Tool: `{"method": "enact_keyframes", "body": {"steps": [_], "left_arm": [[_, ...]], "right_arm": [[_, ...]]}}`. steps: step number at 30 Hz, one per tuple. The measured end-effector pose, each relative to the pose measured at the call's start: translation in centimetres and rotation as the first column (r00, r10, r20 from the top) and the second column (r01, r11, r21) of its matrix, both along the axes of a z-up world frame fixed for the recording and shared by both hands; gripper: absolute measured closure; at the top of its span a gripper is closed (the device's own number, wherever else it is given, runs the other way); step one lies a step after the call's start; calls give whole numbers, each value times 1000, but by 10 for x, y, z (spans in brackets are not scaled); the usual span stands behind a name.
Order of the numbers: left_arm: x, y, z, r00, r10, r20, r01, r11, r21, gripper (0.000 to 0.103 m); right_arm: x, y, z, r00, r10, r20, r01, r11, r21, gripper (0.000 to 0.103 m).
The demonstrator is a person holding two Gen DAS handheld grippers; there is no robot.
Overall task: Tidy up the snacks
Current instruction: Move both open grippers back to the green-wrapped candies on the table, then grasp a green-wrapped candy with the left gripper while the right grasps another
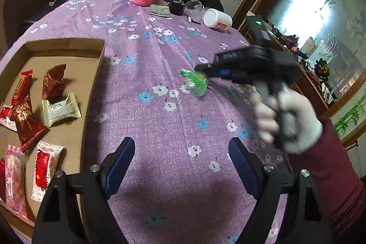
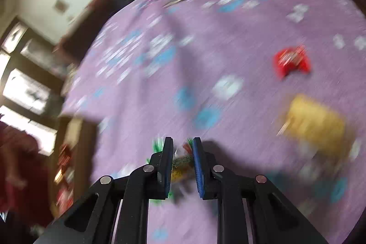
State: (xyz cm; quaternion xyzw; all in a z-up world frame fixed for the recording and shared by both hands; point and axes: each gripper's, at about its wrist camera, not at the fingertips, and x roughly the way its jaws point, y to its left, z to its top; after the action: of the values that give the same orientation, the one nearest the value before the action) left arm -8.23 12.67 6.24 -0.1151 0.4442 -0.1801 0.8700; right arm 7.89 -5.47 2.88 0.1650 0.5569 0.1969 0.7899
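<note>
Right tool (image 2: pixel 182 161) was clamped on the green candy (image 1: pixel 195 82), left tool (image 1: pixel 181 166) gaping empty, so next it probably needed carrying to the cardboard box (image 1: pixel 66 45).

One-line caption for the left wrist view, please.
Right tongs carry a green-wrapped snack above the purple floral tablecloth while open left tongs wait beside the cardboard tray.

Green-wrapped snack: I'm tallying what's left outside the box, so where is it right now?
In the left wrist view the green-wrapped snack sits right of centre, clamped in the right gripper above the purple tablecloth, well right of the cardboard box.
</note>
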Motion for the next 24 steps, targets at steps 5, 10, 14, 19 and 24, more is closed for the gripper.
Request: {"method": "enact_keyframes", "body": {"steps": [5, 10, 14, 19, 24], "left_arm": [[-1, 4, -9, 1000, 1, -17, -1, 1000, -19, 20], [-7, 5, -9, 1000, 3, -15, -3, 1000, -18, 20], [-11, 18, 0, 999, 41, 8, -40, 999, -23, 20], [-7, 40, 11, 995, 100, 17, -99, 994, -52, 20], [2, 48, 20, 992, 121, 30, -120, 992, -44, 20]], "right_arm": [[-41, 0, 22, 994, 103, 21, -104, 989, 109, 84], [-52, 0, 35, 994, 63, 91, -64, 998, 9, 68], [-58, 27, 25, 990, 96, 105, -92, 995, -40, 65], [-64, 61, 8, 977, 144, 156, -118, 979, -168, 53], [-70, 65, 2, 970, 147, 192, -108, 974, -201, 65]]}}
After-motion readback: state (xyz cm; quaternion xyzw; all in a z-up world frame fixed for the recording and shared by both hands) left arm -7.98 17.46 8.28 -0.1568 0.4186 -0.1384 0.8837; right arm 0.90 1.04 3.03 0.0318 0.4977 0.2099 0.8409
